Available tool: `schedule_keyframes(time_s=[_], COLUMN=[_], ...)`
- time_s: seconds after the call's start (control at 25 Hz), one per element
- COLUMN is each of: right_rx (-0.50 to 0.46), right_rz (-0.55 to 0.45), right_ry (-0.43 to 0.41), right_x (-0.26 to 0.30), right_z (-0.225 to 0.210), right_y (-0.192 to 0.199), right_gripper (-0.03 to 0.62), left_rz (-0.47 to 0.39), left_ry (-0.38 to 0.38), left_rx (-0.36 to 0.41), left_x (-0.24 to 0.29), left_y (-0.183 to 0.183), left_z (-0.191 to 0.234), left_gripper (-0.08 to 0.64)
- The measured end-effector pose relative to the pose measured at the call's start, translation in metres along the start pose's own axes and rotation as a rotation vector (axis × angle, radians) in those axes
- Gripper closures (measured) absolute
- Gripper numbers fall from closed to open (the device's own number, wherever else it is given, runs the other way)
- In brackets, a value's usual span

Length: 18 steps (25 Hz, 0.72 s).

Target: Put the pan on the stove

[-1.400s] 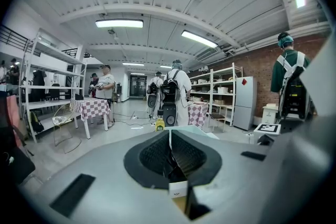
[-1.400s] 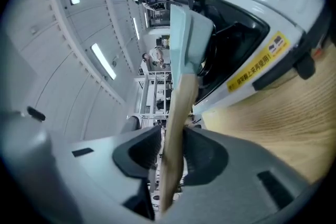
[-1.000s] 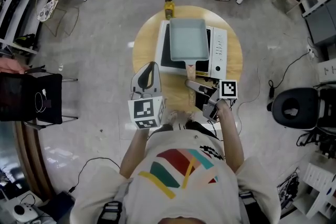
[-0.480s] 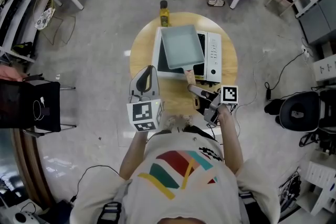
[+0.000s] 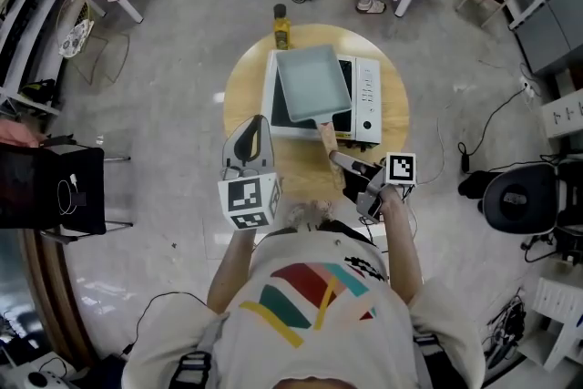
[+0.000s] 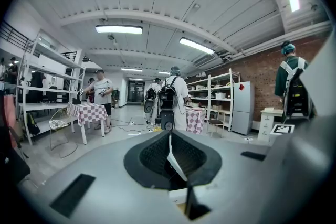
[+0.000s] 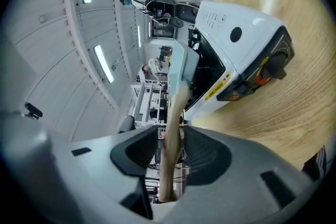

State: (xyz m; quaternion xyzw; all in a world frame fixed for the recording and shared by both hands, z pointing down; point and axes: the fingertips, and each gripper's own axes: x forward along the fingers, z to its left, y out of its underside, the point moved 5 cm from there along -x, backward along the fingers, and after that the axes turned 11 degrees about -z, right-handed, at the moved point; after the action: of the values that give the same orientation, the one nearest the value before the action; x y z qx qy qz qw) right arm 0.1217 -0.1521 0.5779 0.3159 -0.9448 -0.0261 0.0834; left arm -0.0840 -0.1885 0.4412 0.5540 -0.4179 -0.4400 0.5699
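The pan [image 5: 314, 82] looks matt with a wooden handle [image 5: 326, 138], the stove [image 5: 367, 96] glossy white plastic, the table [image 5: 241, 96] smooth wood.

The pan [image 5: 314, 85] is pale blue-grey with a tan handle [image 5: 325, 141]; the stove [image 5: 368, 96] is white with a black top. The bench [image 5: 296, 161] is light wood grain, the bottle [image 5: 281, 29] yellow.

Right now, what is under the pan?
The white stove, its black top showing beside the pan, on the round wooden table. The burner area beneath is covered. The right gripper grips the handle.
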Motion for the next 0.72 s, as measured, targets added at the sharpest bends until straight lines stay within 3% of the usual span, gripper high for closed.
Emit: schedule_keyframes(time_s=[0.4,0.72], right_rx=[-0.021,-0.346], right_rz=[-0.088,-0.197], right_ry=[0.051,0.177], right_x=[-0.028,-0.037], right_z=[-0.001,0.028], right_y=[-0.009,-0.034], right_gripper=[0.471,0.477], left_rz=[-0.007,-0.030], left_ry=[0.037,0.073], left_rx=[-0.001,0.004], left_x=[0.000,0.002], left_y=[-0.002,-0.010], left_z=[-0.013,-0.023], left_gripper=[0.548,0.548])
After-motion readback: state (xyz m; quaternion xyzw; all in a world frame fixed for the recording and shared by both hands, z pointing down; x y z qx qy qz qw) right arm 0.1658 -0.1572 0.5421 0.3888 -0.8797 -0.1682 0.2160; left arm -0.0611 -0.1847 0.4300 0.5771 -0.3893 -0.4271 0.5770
